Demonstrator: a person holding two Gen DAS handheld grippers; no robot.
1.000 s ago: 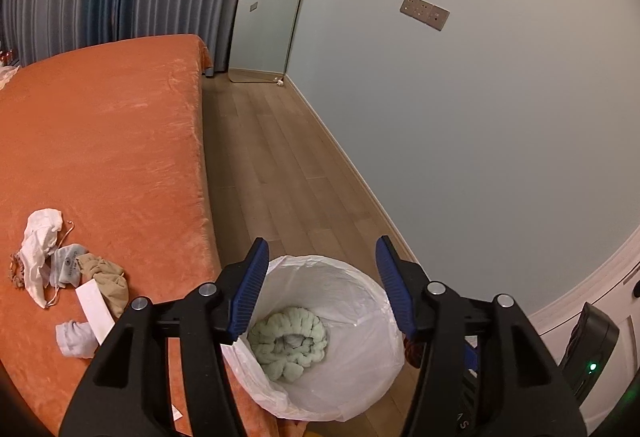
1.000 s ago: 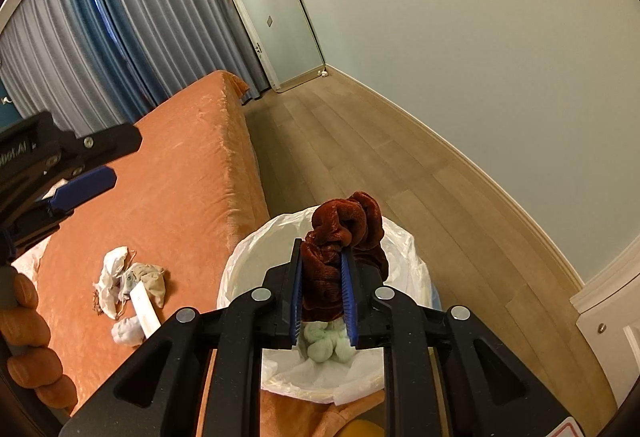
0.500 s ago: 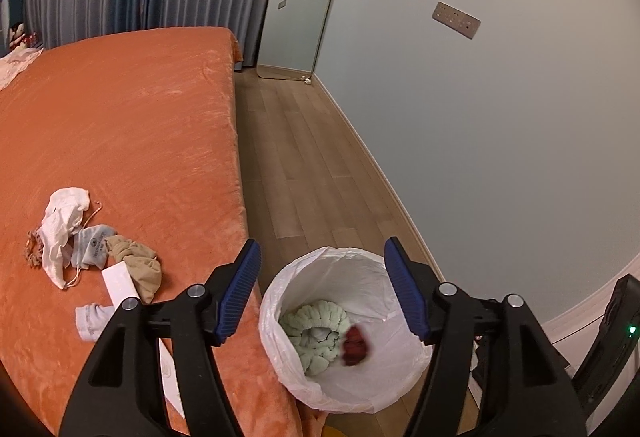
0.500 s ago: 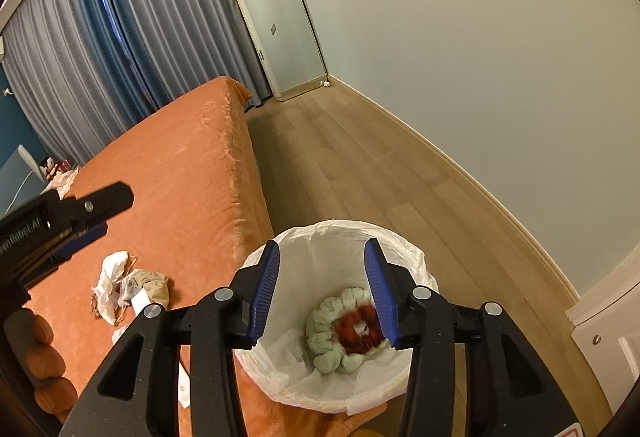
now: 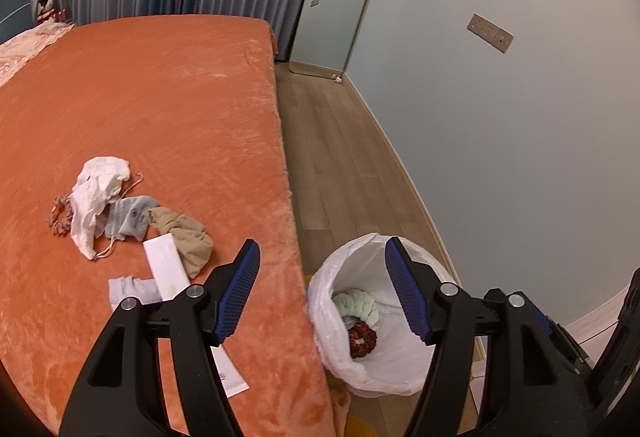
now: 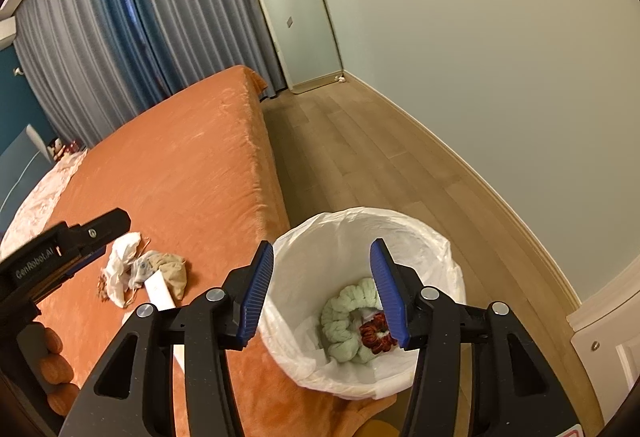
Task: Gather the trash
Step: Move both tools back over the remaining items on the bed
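A bin lined with a white bag (image 5: 352, 265) (image 6: 424, 237) stands on the floor beside the bed. Inside lie a pale green scrunchie (image 5: 356, 305) (image 6: 344, 317) and a dark red scrunchie (image 5: 362, 337) (image 6: 374, 333). My right gripper (image 6: 322, 289) is open and empty above the bin. My left gripper (image 5: 322, 289) is open and empty over the bed edge and bin rim. On the orange bed (image 5: 160, 97) lies a litter pile: white cloth (image 5: 96, 193), grey pouch (image 5: 130, 217), tan cloth (image 5: 184, 237), white card (image 5: 166, 271), brown scrunchie (image 5: 60, 215). The pile also shows in the right wrist view (image 6: 148, 269).
A wooden floor (image 6: 360, 157) runs between the bed and the pale wall. A tall mirror (image 6: 296, 13) leans at the far end by grey curtains (image 6: 140, 29). A white paper slip (image 5: 232, 373) lies on the bed under my left gripper. A white cabinet (image 6: 608, 337) stands at right.
My right gripper opened and dropped the dark red scrunchie into the bin onto the green one. My left gripper swung left toward the bed, still open.
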